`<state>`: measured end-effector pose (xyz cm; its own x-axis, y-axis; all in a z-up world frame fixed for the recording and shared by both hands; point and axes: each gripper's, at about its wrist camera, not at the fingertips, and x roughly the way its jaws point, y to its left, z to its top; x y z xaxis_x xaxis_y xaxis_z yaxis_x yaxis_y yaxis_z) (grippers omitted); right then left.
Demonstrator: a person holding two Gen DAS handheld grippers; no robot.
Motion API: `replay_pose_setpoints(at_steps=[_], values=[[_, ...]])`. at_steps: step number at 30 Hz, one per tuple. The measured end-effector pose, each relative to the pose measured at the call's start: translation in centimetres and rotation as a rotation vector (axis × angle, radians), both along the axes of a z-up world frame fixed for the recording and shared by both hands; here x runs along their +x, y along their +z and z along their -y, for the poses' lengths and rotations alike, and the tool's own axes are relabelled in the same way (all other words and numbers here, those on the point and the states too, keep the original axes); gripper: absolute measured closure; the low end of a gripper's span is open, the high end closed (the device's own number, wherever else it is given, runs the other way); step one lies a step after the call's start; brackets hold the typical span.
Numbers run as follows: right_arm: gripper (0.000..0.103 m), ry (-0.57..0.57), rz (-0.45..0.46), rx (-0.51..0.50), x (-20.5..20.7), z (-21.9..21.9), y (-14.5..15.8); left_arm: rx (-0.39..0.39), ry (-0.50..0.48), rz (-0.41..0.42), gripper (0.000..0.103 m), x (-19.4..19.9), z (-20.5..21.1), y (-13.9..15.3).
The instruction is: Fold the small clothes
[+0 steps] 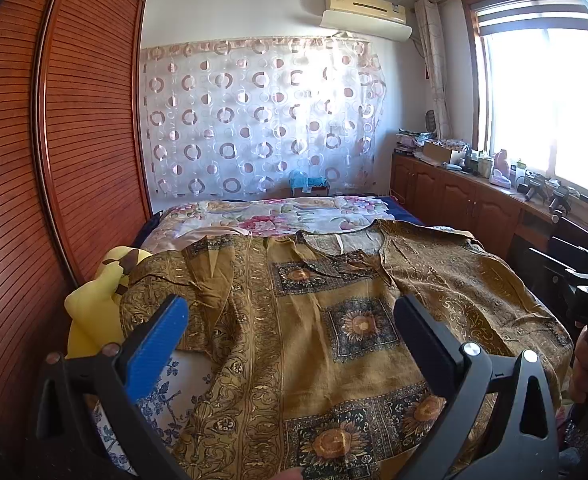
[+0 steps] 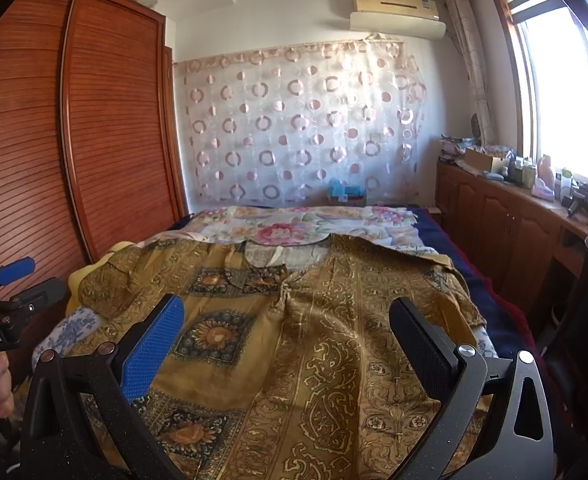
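Ochre patterned garment [image 1: 325, 320] was laid flat on the bed [image 1: 278, 216], neckline away from both grippers.

Left wrist view: the left gripper [image 1: 290, 328] was held wide apart, empty, over the cloth's left half — sleeve ahead-left.
Right wrist view: the right gripper [image 2: 286, 332] was likewise spread, nothing grasped, above the garment's [image 2: 333, 340] right half.

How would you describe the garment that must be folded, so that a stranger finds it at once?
Start from the bed, which stands between the wooden wardrobe and the window-side cabinets. On its near half lies the garment, spread flat with its neckline toward the far wall. Unlike the pale pink-flowered bedcover behind it, it is golden-brown, with ornate borders and dark squares holding sunflowers.
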<state>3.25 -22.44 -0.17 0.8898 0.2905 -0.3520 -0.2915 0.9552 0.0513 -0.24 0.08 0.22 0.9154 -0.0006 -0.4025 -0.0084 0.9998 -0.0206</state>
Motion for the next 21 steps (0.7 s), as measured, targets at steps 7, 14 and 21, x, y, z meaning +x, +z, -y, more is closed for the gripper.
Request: replay_pose_setpoints(at_steps=[7,14,21], values=[[0.0,0.001,-0.001,0.002,-0.01,0.02,0.0,0.004,0.002,0.001,0.0,-0.06,0.2,0.07],[0.0,0.001,0.0,0.004,-0.07,0.07,0.04,0.005,0.001,0.002,0.0,-0.11,0.22,0.1],[0.0,0.0,0.001,0.003,-0.09,0.07,0.08,0.007,-0.001,0.004,0.0,0.01,0.5,0.11]])
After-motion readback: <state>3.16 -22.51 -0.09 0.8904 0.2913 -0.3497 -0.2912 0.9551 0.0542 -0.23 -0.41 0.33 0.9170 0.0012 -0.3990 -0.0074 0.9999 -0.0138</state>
